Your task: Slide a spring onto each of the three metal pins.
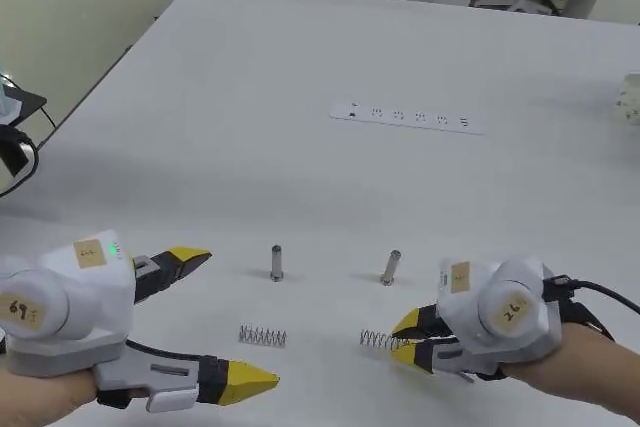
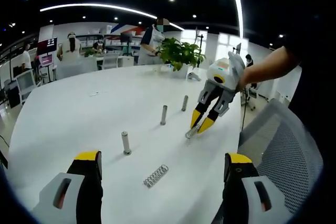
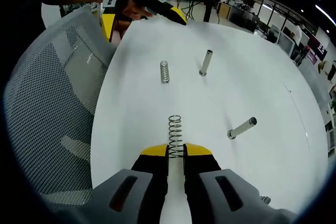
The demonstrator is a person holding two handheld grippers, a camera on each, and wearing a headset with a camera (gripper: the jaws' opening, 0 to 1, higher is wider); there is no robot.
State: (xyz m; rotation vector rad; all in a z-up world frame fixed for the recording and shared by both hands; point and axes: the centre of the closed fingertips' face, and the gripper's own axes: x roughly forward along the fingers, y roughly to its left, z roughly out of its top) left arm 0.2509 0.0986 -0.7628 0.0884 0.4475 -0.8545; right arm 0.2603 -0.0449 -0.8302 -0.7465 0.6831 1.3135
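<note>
Spring (image 3: 175, 129): my right gripper (image 3: 176, 151) is clamping its near end, long axis running straight ahead; left gripper (image 2: 164, 158) is hanging, jaws apart

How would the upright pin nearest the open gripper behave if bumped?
The pin stands tall and thin on a slightly wider base, so it probably tips easily. Being round, it would likely roll once down.
</note>
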